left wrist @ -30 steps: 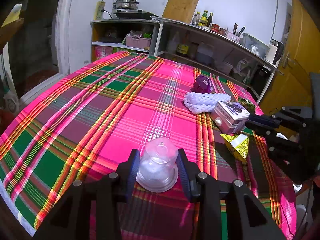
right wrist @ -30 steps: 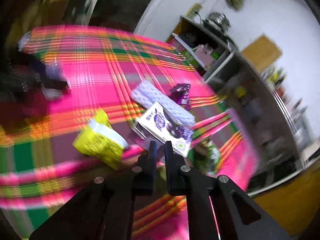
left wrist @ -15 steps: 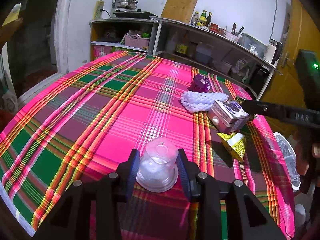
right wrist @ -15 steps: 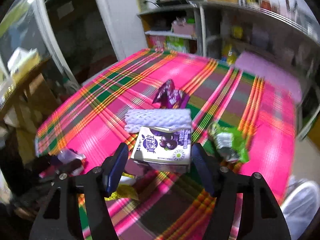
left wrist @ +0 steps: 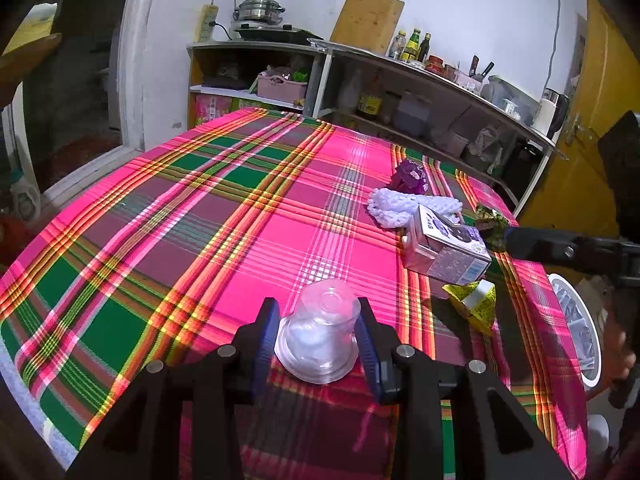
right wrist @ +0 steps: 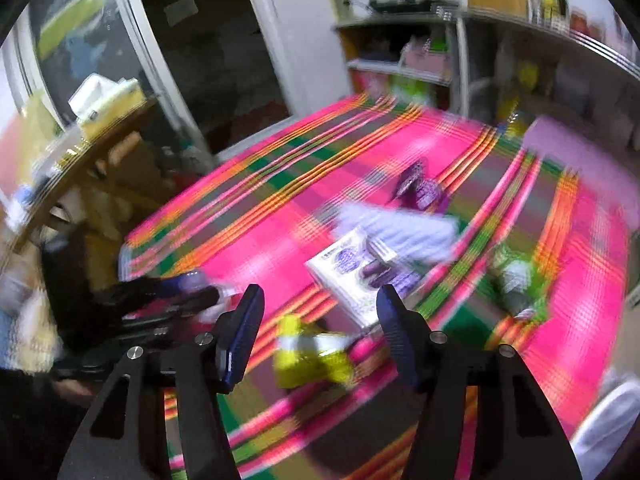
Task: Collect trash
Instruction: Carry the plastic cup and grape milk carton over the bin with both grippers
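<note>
Gripping clear cup [left wrist: 318, 336], left gripper [left wrist: 318, 340] level; right gripper [right wrist: 320, 328] spread

My right gripper [right wrist: 320, 336], shut a second ago, now stands with its jaws spread wide above the yellow wrapper [right wrist: 314, 356], with the purple-printed carton [right wrist: 360, 276] just beyond. In my left wrist view, that carton [left wrist: 444, 244] now lies turned and tilted against the white foam net [left wrist: 404, 208]. My right view has blurred again.
</note>
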{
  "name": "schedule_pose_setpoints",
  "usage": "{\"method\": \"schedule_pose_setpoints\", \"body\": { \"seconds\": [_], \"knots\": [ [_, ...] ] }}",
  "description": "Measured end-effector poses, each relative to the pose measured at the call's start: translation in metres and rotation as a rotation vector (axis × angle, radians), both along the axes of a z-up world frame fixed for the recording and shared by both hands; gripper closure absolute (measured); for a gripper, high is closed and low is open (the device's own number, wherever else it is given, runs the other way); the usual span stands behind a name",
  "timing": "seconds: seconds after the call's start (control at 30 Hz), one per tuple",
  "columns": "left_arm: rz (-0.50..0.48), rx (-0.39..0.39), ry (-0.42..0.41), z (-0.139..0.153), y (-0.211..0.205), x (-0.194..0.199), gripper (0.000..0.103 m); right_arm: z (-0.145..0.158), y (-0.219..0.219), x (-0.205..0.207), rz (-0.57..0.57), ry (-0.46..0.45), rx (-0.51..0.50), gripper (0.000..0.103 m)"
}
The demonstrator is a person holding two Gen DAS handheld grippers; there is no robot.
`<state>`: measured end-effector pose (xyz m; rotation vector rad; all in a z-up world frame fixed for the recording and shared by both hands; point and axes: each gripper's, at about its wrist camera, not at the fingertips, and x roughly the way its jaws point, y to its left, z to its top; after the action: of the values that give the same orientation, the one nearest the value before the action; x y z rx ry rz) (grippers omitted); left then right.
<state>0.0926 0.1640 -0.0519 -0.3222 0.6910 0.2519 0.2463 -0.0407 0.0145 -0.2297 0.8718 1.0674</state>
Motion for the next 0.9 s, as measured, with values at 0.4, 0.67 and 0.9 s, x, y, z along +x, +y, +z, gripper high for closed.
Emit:
{"method": "schedule_pose_setpoints", "body": {
  "seconds": [0.4,0.67,0.9],
  "knots": [
    [-0.033,-0.018,0.017,-0.006,0.01,0.006,0.065,-0.032,0.028,0.025,0.156,-0.189,-0.168,0.038],
    [-0.048,-0.02,0.021,-0.007,0.012,0.01,0.065,-0.047,0.037,0.032,0.197,-0.151,-0.216,0.037],
    [-0.05,-0.015,0.02,-0.007,0.01,0.011,0.065,-0.042,0.026,0.026,0.119,-0.124,-0.186,0.04]
  ]
}}
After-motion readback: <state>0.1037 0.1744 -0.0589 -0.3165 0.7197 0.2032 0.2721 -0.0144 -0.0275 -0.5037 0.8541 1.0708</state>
